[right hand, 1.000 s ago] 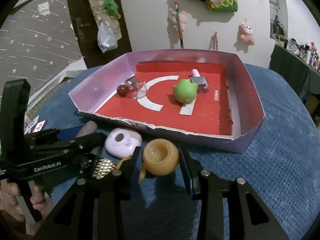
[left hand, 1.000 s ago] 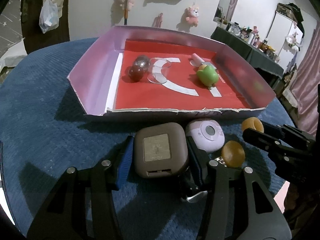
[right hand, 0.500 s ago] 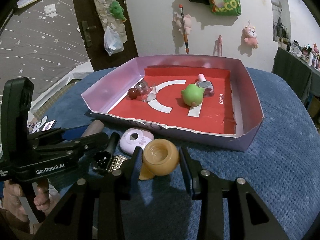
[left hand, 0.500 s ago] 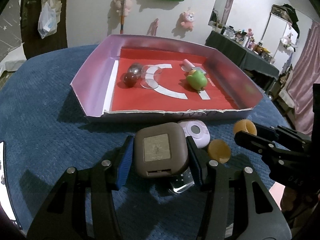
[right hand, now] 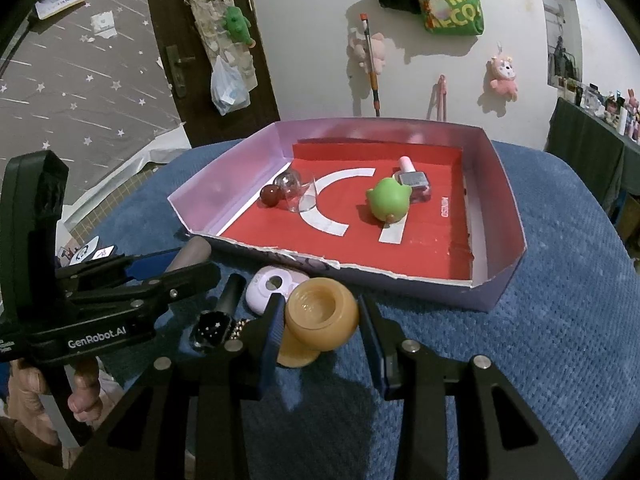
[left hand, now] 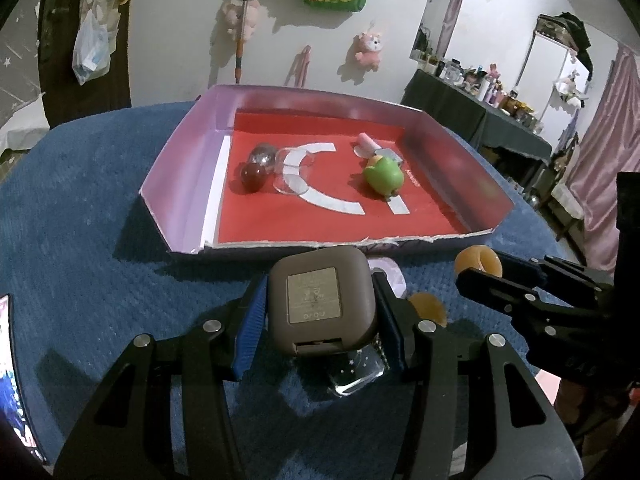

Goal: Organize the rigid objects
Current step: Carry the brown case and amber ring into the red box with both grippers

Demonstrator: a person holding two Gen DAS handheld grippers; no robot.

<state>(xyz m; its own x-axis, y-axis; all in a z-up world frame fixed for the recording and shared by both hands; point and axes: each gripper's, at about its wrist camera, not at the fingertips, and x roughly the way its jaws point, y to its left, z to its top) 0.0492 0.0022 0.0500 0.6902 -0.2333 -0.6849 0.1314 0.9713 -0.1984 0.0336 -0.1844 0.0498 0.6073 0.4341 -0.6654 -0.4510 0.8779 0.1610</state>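
Note:
My left gripper (left hand: 318, 312) is shut on a brown rounded square case (left hand: 320, 300) and holds it above the blue cloth, just short of the box's near wall. My right gripper (right hand: 322, 320) is shut on an amber jar (right hand: 322, 314), also lifted near the box; the jar also shows in the left wrist view (left hand: 478, 262). The pink-walled box (left hand: 176, 184) with a red floor holds a green toy (left hand: 383, 176), a dark red ball (left hand: 253, 175), a silver ball (left hand: 262, 156), a clear cup (left hand: 292, 174) and a small pink-capped bottle (left hand: 370, 146).
On the cloth before the box lie a lilac round case (right hand: 274, 286), an amber lid (right hand: 296, 354), a black starry phone-like item (right hand: 212, 330) and a dark cylinder (right hand: 230, 292). The left gripper (right hand: 120, 300) stands left of my right one. A phone (left hand: 12, 380) lies at the far left edge.
Both grippers have risen and drawn back a little with their objects still held. The lilac case, lid and starry item stay on the cloth below.

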